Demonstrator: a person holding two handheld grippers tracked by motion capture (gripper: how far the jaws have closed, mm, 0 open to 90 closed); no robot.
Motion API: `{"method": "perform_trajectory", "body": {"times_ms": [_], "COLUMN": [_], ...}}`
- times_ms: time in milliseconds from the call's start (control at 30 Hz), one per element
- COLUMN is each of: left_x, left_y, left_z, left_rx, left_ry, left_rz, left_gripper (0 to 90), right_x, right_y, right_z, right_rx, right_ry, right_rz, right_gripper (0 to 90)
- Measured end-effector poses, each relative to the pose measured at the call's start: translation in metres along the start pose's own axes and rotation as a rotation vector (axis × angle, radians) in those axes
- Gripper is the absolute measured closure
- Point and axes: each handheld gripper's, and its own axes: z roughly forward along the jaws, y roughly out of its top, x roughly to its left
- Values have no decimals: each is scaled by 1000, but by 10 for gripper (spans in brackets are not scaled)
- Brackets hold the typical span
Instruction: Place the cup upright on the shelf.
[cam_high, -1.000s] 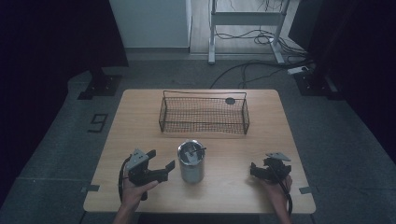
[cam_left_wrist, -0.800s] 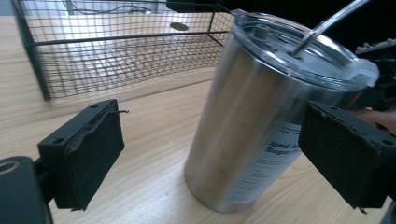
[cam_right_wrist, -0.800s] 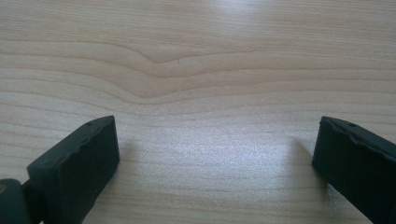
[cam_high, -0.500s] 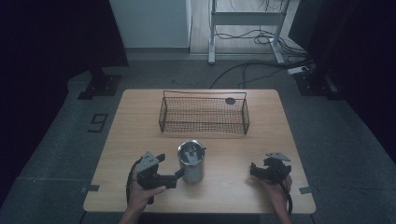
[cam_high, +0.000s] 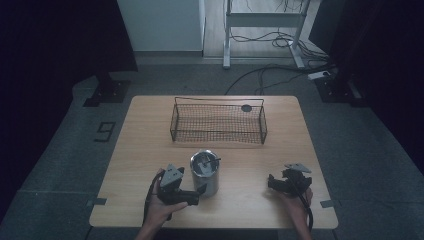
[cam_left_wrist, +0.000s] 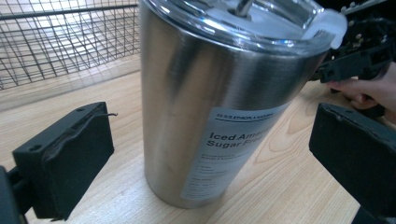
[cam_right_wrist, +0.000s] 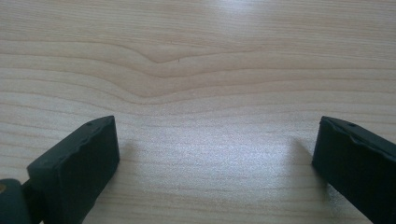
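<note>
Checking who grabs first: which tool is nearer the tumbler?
Left. The left tool is right at the tumbler, jaws straddling it; the right tool sits well off to its right.

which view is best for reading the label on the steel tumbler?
Left gripper view: the tall brushed-steel tumbler with clear lid stands close up between the left tool's open jaws, its label partly legible ("Iced", "Sugar"). The high view shows it small, seen from above, label unreadable. The right gripper view faces bare tabletop.

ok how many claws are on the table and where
2. The left claw is at the near left, open with its jaws either side of the steel tumbler. The right claw is at the near right, open over bare table, apart from the tumbler.
</note>
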Motion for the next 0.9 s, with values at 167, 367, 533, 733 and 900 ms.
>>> {"method": "perform_trajectory", "body": {"times_ms": [167,367,533,733,900], "left_x": [-5,-8,-10,-12,-13], "left_y": [0,3,8,15,16], "left_z": [6,12,18,29,38], "left_rx": [15,17,22,18,7], "left_ry": [8,16,28,47,71], "left_rz": [8,17,24,30,36], "left_gripper": [0,0,0,0,0], "right_x": [0,0,0,0,0], "right_y": [0,0,0,0,0], "right_z": [0,0,0,0,0], "right_rx": [0,0,0,0,0], "right_ry": [0,0,0,0,0], "right_rz": [0,0,0,0,1], "right_gripper": [3,3,3,3,3]}}
